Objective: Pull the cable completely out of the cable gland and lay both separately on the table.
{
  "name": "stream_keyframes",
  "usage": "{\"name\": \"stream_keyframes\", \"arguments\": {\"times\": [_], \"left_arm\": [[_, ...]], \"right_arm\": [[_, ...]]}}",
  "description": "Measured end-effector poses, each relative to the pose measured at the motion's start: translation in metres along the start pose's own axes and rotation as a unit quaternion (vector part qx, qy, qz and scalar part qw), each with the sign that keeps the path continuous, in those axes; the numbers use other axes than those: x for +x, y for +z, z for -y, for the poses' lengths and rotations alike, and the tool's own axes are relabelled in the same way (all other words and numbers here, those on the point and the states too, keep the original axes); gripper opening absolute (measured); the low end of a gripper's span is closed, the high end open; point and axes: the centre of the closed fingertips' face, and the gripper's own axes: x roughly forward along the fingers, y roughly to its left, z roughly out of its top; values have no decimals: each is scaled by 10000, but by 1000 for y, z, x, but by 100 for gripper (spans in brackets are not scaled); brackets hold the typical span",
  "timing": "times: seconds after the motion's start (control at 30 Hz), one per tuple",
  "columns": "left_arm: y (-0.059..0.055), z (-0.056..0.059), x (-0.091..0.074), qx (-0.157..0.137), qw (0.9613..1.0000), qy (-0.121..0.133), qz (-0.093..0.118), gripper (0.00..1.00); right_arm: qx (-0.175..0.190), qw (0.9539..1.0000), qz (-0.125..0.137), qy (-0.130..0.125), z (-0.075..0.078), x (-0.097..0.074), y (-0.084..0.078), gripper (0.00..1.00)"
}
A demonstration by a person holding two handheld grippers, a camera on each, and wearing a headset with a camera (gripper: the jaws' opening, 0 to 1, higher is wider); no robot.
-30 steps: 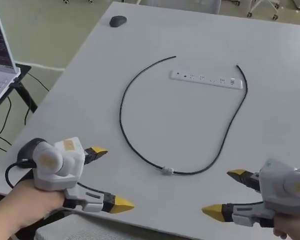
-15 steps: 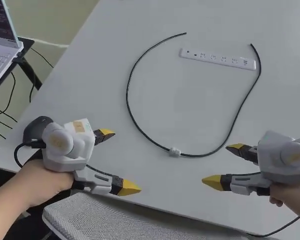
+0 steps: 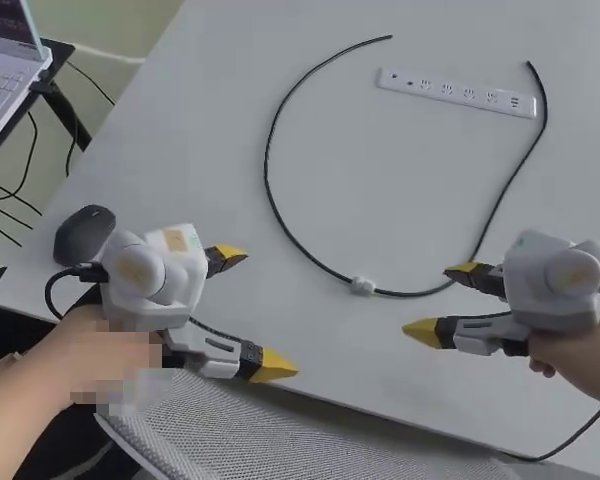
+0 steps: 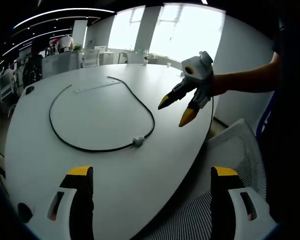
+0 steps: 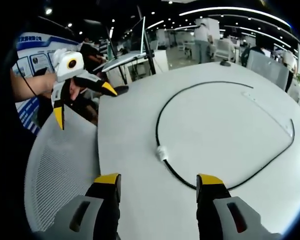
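Now: both grippers spread, cable still in the gland

Right, we have the left gripper [image 3: 255, 312] low at the near edge of the table [image 3: 380, 190], its jaws spread wide with nothing between them. Our right gripper [image 3: 440, 298] hovers on the other side, its jaws also parted and empty, yellow tips aimed toward the cable gland [image 3: 361, 286]. That small white gland sits on the tabletop between the two grippers, closer to the right one and touched by neither. We see the black cable [image 3: 270, 190] threaded through it, sweeping away on both sides in a big open loop across the table. At the far side of the loop lies a white power strip [image 3: 458, 92], with one cable end curling round its right end. A dark mouse [image 3: 83, 222] rests at the table corner just behind the left gripper. A laptop [image 3: 5, 70] stands off to the far left, and a mesh chair back [image 3: 230, 430] sits below the near edge.
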Motion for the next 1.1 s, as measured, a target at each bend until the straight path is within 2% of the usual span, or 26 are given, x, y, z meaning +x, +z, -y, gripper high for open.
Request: {"name": "stream_keyframes", "arguments": {"times": [0.07, 0.3, 0.47, 0.83, 1.1], "left_arm": [[-1, 1, 1, -26, 10000, -34, -4, 98], [-6, 0, 1, 17, 9999, -107, -117, 95], [-5, 0, -1, -20, 9998, -171, -88, 94], [-12, 3, 2, -27, 9993, -330, -163, 94], [-15, 0, 3, -30, 9992, -365, -175, 95]], "right_arm": [[-19, 10000, 47, -9, 2, 3, 4, 58], [-58, 10000, -34, 16, 4, 16, 9, 55], [-45, 9999, -149, 75, 3, 28, 10, 51], [-144, 9989, -399, 204, 0, 57, 12, 45], [-290, 9974, -590, 294, 3, 75, 11, 38]]}}
